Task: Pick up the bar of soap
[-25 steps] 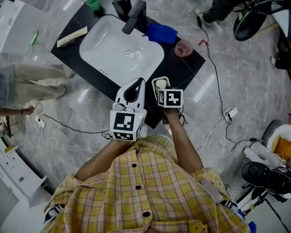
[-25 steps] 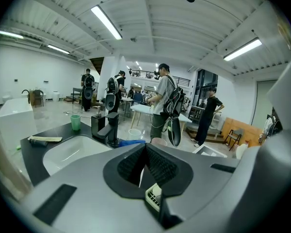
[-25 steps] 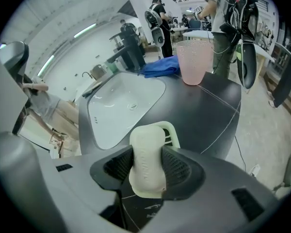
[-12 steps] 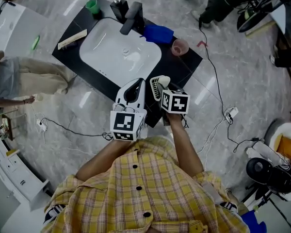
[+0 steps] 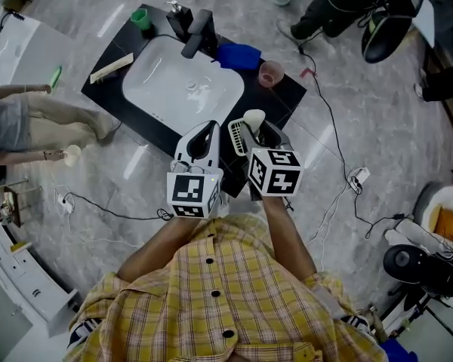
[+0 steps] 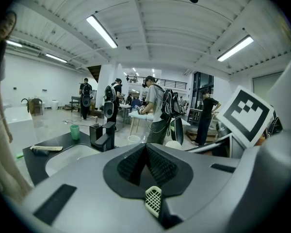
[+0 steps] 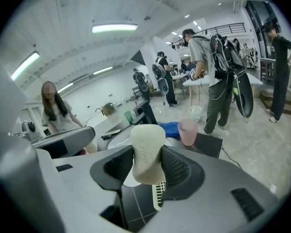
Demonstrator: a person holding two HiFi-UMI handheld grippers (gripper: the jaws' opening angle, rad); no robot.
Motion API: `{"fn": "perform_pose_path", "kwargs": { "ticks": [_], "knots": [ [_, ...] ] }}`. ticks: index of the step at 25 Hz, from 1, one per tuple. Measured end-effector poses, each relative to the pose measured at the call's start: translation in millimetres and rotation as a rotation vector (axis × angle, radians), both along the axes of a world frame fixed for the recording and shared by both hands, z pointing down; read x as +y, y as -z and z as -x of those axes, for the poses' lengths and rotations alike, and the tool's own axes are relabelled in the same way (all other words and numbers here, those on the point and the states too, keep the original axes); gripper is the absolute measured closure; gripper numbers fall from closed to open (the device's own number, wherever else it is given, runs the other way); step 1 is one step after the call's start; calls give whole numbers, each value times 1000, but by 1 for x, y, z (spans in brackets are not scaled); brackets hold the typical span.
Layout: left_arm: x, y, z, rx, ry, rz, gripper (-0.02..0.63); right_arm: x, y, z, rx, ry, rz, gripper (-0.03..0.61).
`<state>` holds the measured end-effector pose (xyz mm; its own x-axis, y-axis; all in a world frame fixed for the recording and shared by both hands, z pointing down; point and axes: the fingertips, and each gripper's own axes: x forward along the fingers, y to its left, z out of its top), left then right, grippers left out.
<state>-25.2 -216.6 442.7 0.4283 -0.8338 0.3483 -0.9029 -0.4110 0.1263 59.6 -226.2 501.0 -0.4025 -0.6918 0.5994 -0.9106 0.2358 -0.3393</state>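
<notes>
A cream bar of soap (image 7: pixel 146 152) stands upright between the pads of my right gripper (image 7: pixel 146 168), which is shut on it. In the head view the bar of soap (image 5: pixel 253 118) and the right gripper (image 5: pixel 251 129) hang above the near edge of the black counter (image 5: pixel 283 104). My left gripper (image 5: pixel 209 132) is just to the left of it, over the counter's front edge. In the left gripper view, the left gripper (image 6: pixel 145 160) has its jaws closed together with nothing between them.
The counter holds a white basin (image 5: pixel 183 89), a black faucet (image 5: pixel 196 32), a green cup (image 5: pixel 141 17), a blue cloth (image 5: pixel 238 55), a pink cup (image 5: pixel 270 74) and a long cream box (image 5: pixel 111 68). Cables (image 5: pixel 340 164) run over the floor. A person (image 5: pixel 30 119) stands at the left.
My right gripper has risen towards the camera with the soap in it. The left gripper has hardly moved. The person at the left has shifted.
</notes>
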Motion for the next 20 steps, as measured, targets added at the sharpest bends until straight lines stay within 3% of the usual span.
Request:
{"fn": "perform_pose_path", "kwargs": {
  "ticks": [9, 20],
  "knots": [
    [10, 36, -6, 26, 2, -76, 603, 10, 72, 4, -5, 9, -289, 379],
    [19, 74, -8, 43, 21, -161, 603, 29, 143, -3, 24, -18, -551, 379]
  ]
}}
